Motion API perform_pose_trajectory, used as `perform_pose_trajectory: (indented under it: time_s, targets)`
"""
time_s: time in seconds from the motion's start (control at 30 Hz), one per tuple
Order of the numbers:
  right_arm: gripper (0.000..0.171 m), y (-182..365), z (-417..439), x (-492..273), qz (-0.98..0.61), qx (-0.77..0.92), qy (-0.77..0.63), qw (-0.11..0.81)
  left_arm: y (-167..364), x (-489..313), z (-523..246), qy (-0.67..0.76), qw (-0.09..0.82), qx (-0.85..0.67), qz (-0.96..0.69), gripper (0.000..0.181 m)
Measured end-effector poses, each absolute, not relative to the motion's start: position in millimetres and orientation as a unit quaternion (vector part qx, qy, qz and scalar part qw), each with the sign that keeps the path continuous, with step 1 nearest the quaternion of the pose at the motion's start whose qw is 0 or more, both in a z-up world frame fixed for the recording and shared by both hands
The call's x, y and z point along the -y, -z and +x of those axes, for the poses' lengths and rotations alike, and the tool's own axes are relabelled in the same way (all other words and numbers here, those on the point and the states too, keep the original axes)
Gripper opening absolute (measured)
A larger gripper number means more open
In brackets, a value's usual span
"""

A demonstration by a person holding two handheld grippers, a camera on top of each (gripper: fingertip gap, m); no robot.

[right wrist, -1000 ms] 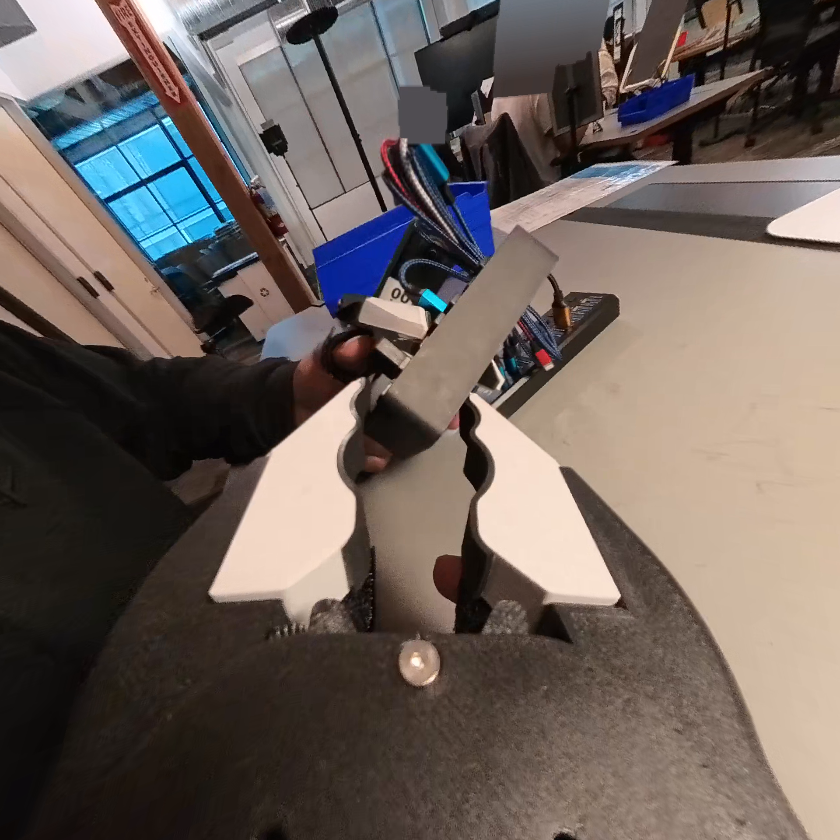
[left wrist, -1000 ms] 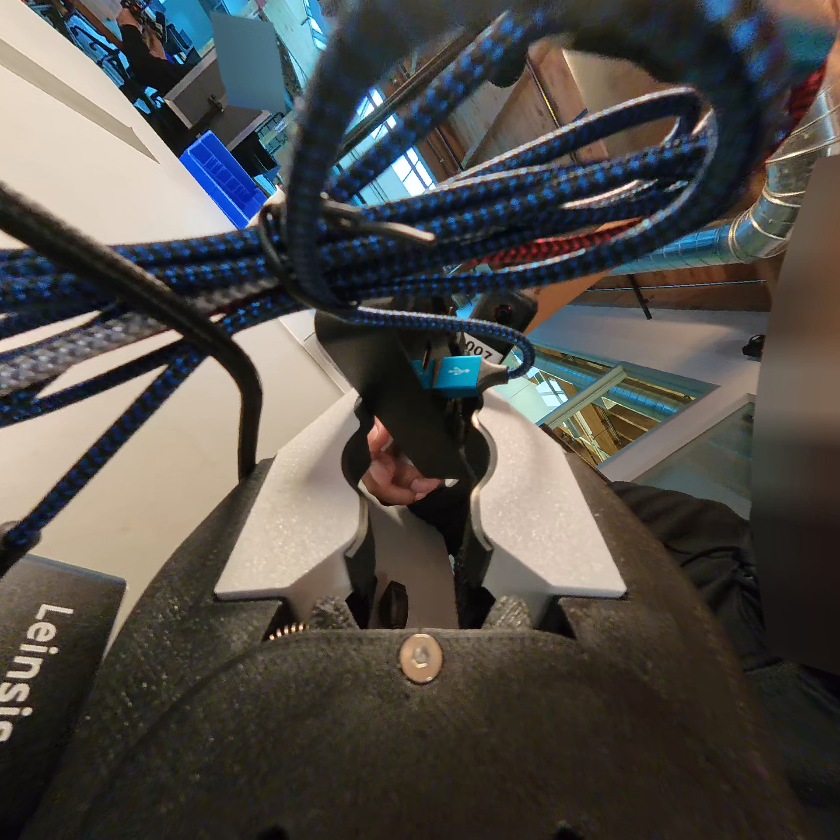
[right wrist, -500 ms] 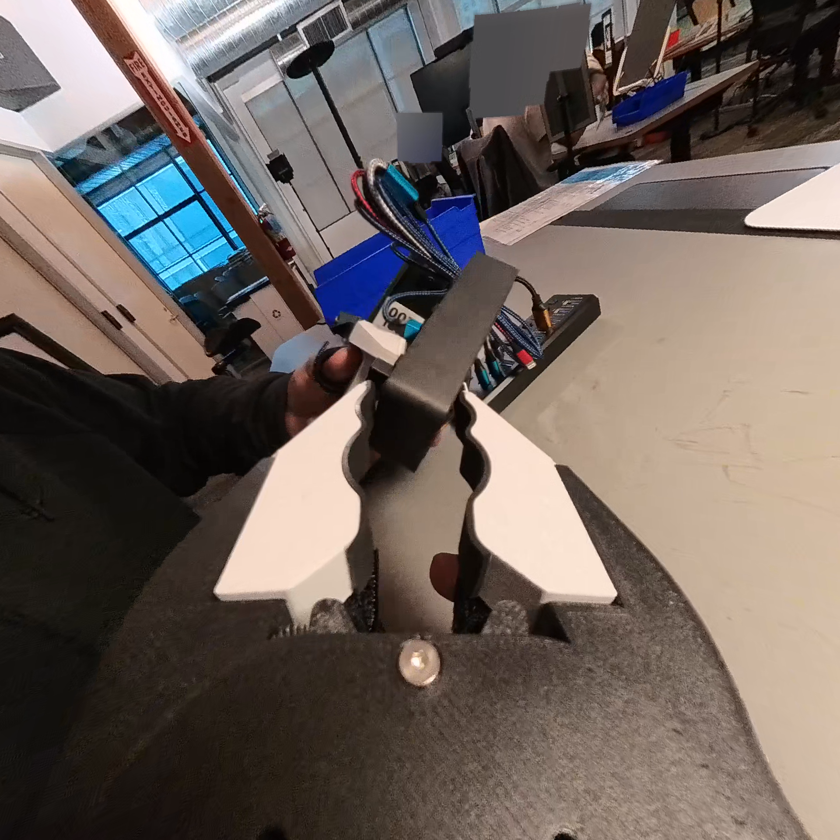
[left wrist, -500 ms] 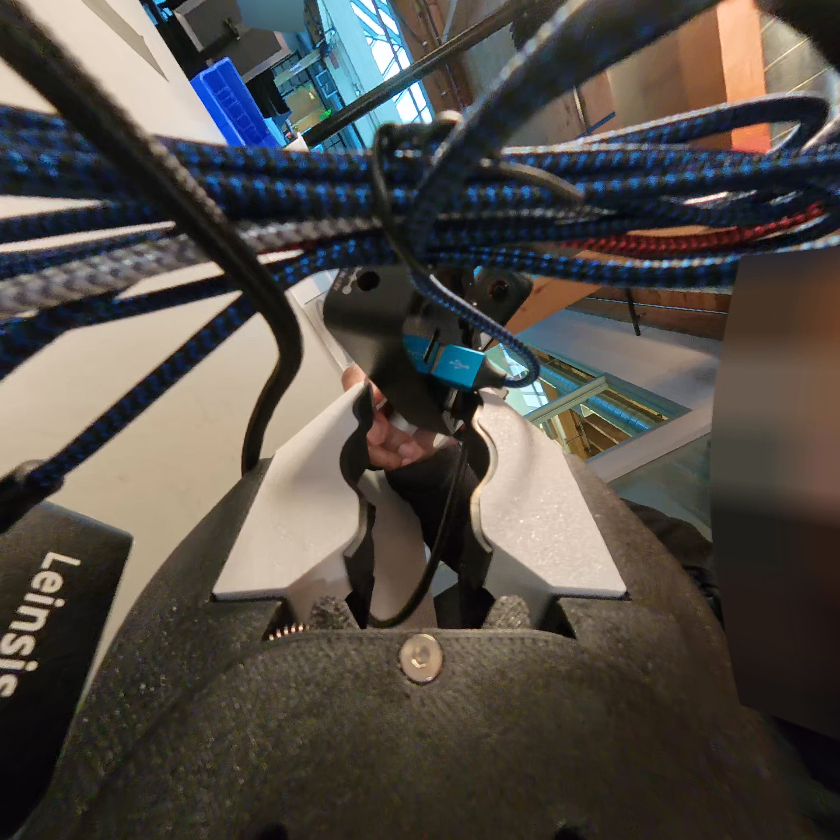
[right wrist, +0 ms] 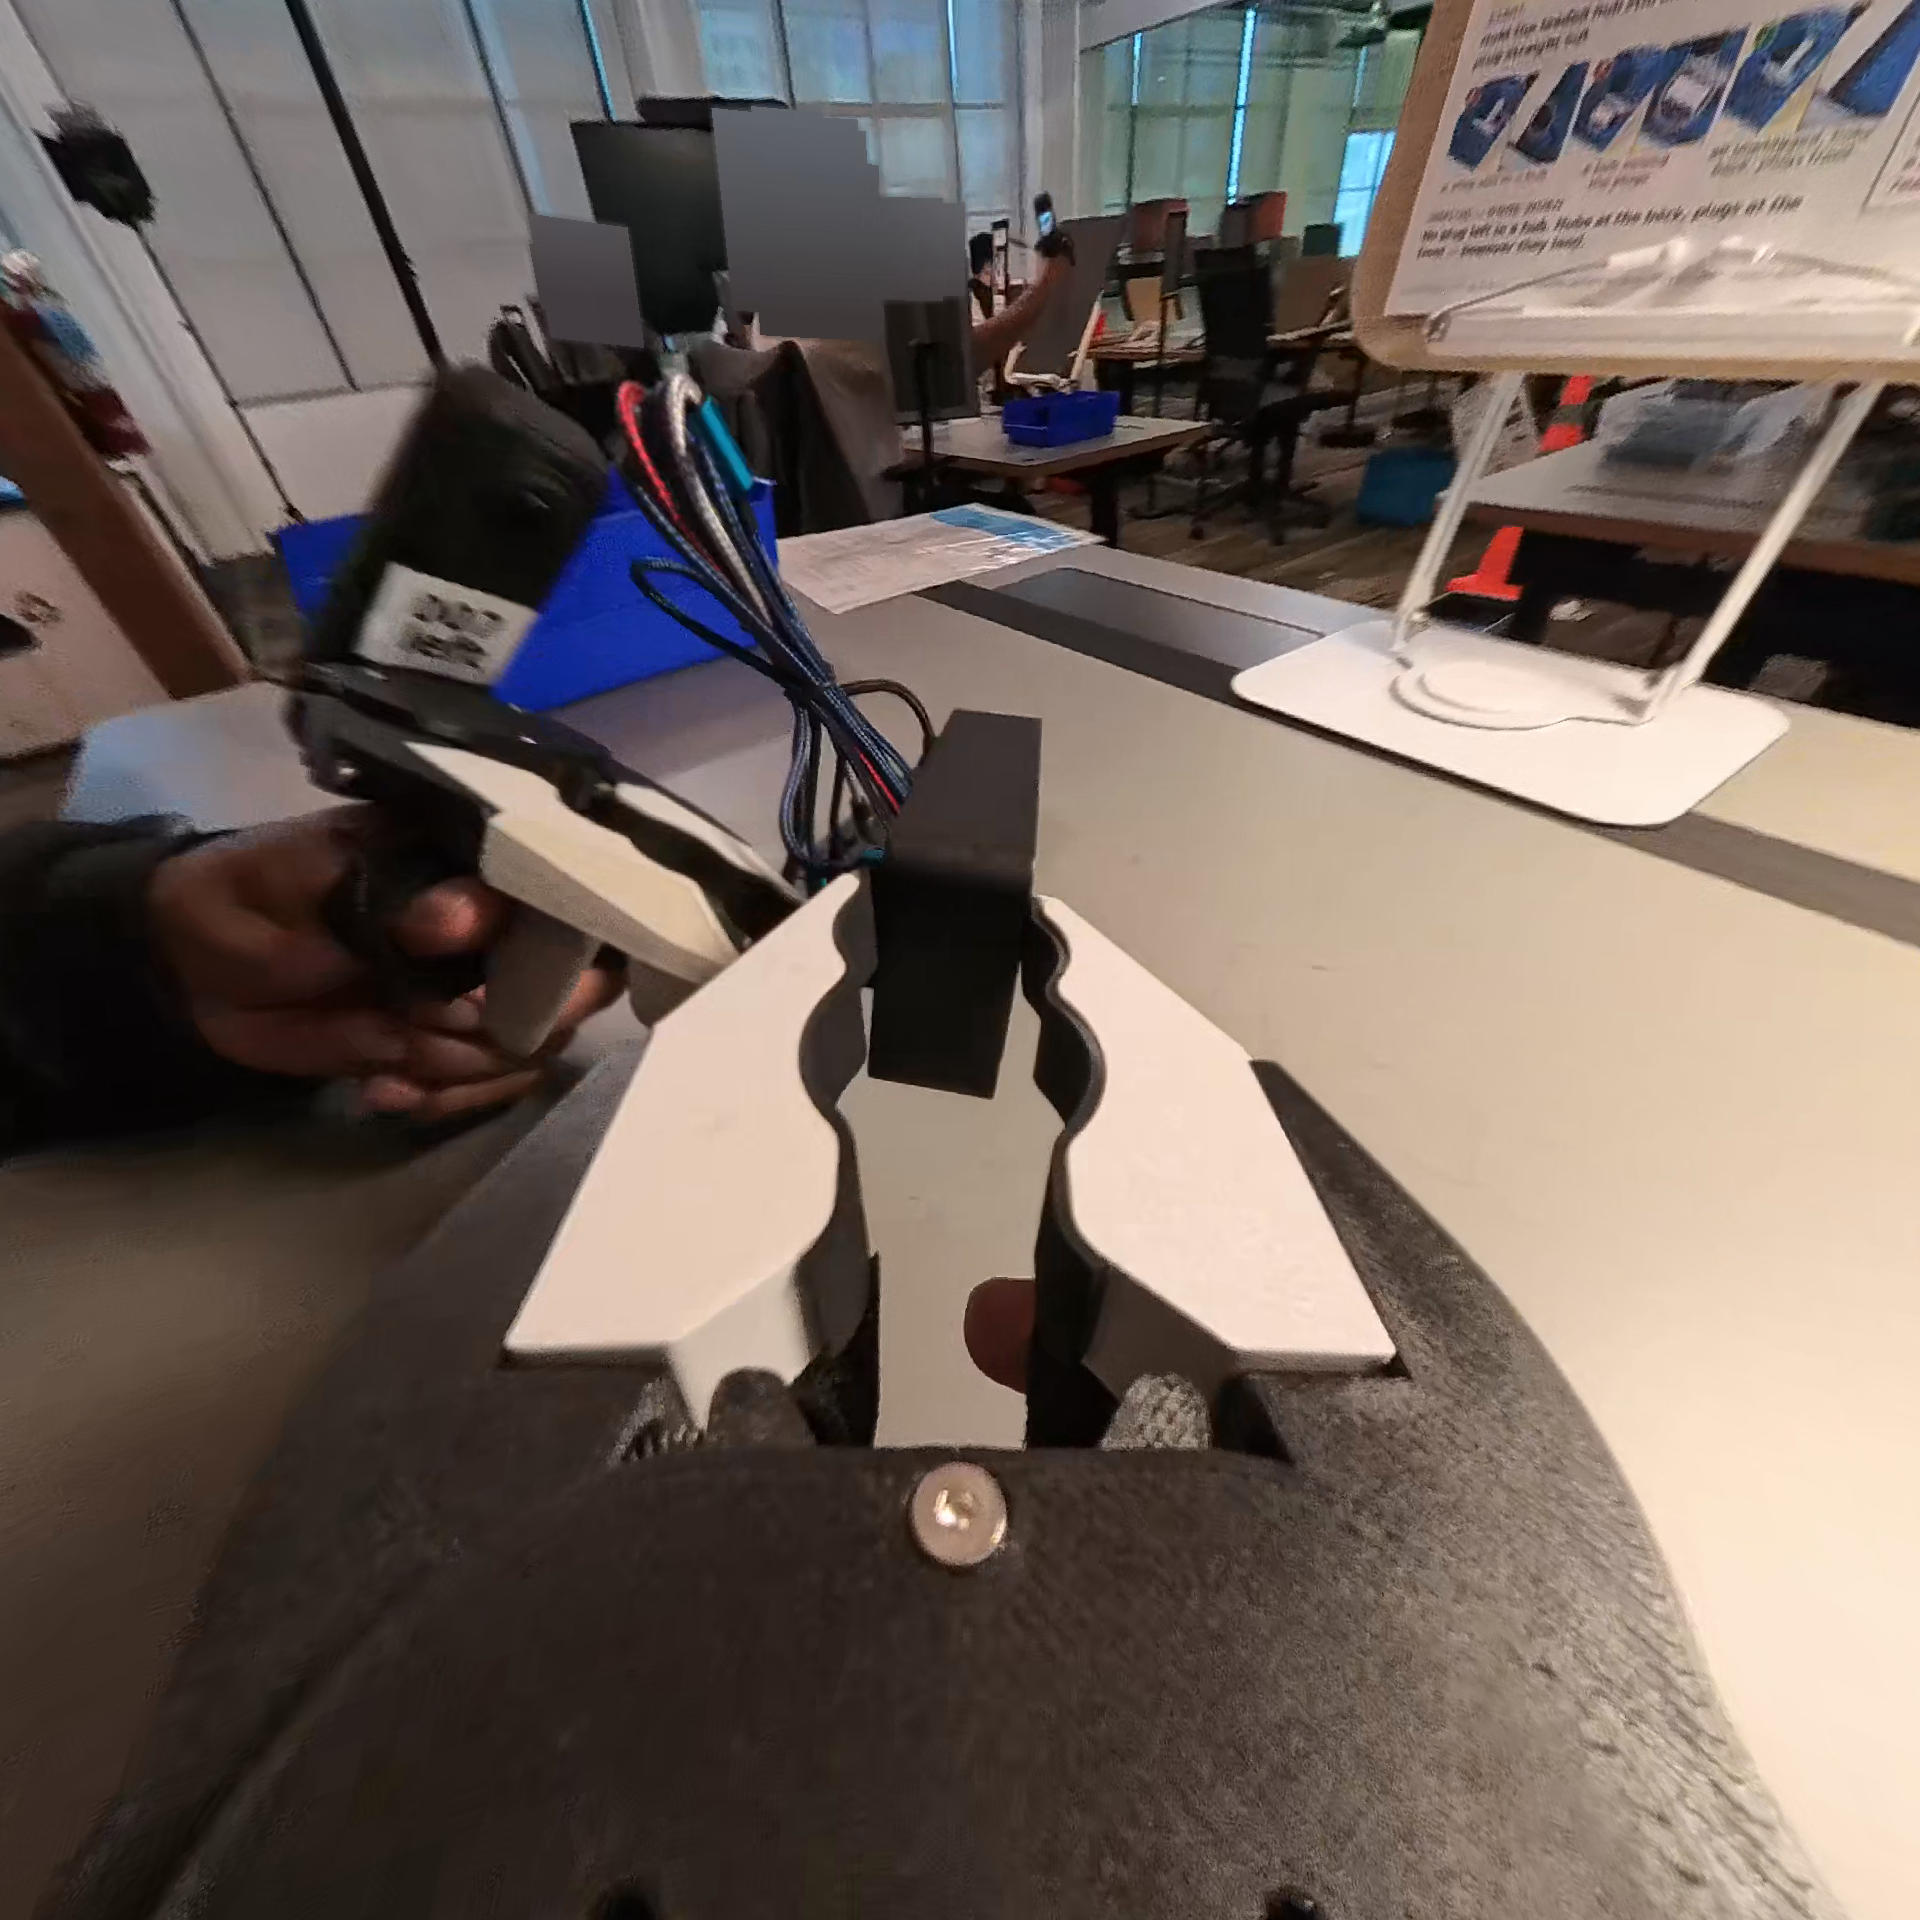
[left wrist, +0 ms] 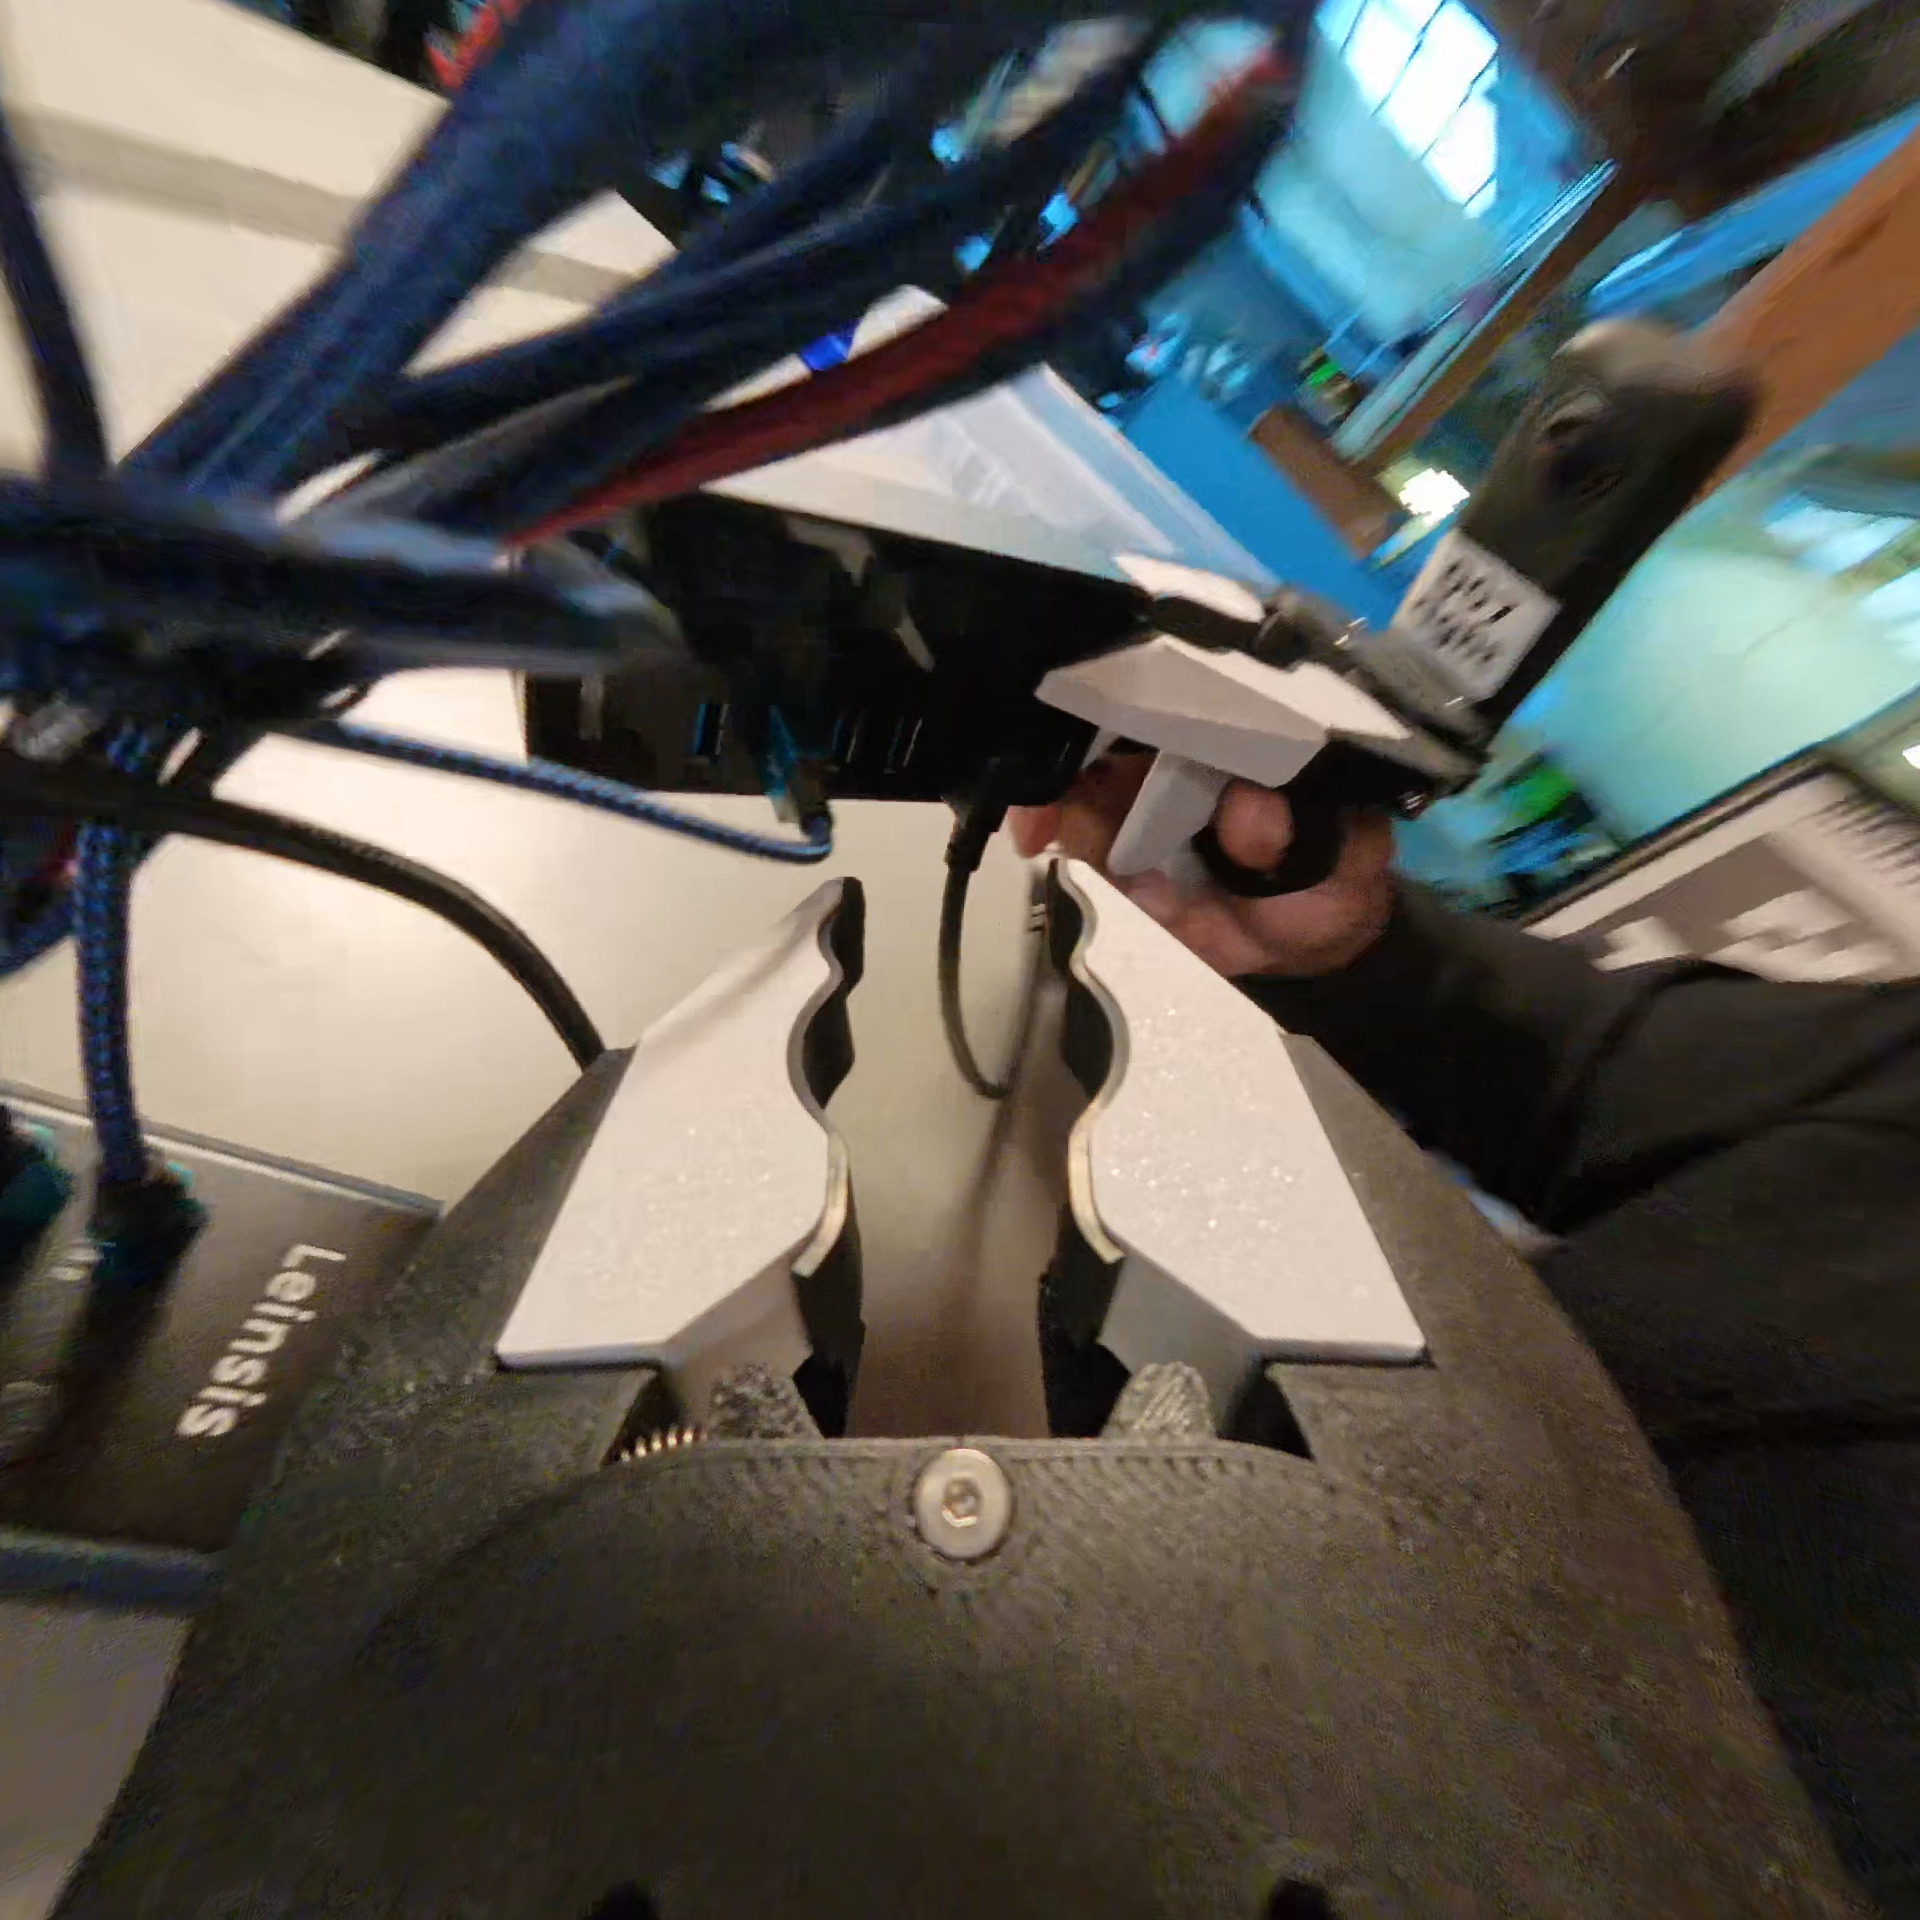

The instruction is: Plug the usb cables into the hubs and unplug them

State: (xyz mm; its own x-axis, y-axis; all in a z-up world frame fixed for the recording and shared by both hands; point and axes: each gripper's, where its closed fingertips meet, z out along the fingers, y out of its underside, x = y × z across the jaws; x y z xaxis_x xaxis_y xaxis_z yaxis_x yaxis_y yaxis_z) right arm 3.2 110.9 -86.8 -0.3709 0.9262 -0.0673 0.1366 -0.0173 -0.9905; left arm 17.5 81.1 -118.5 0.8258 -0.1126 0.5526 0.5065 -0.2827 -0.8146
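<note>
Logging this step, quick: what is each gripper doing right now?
Left gripper: open, holding nothing; a thin black cable passes between its fingers.
Right gripper: closed on the black hub.

White lettering runs along a black box (left wrist: 208, 1340) at the left wrist view's lower left. A coded sticker (right wrist: 442, 629) and an instruction sheet (right wrist: 1652, 166), upper right, carry print, probably too blurred to read.

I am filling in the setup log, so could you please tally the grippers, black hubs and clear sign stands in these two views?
Grippers: 2 (left gripper, right gripper)
Black hubs: 2 (held hub in the right jaws, table hub at the left)
Clear sign stand: 1
Total: 5
</note>
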Motion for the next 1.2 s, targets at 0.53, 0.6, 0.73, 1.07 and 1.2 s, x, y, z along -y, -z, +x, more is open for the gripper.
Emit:
perform_pose_trajectory:
  time_s: [0.53,0.6,0.73,1.07,1.2]
  targets:
    - [0.025,85.5,5.5,-88.6,-0.421,0.605,-0.556,0.384,116.5,-84.4,19.3,0.016,0.630,0.061,-0.774,0.022]
    - [0.025,86.5,5.6,-87.1,-0.415,0.610,-0.553,0.387,118.5,-83.5,17.4,0.019,0.624,0.061,-0.779,0.019]
    - [0.027,90.4,5.5,-85.2,-0.399,0.630,-0.536,0.396,120.4,-81.5,18.1,0.015,0.617,0.039,-0.786,0.013]
    - [0.065,93.1,19.7,-94.8,-0.224,0.726,-0.408,0.506,121.9,-78.7,16.3,0.042,0.605,0.029,-0.795,0.012]
    - [0.076,97.8,29.0,-93.9,-0.136,0.744,-0.360,0.547,119.3,-77.8,20.1,0.063,0.605,0.019,-0.794,0.012]
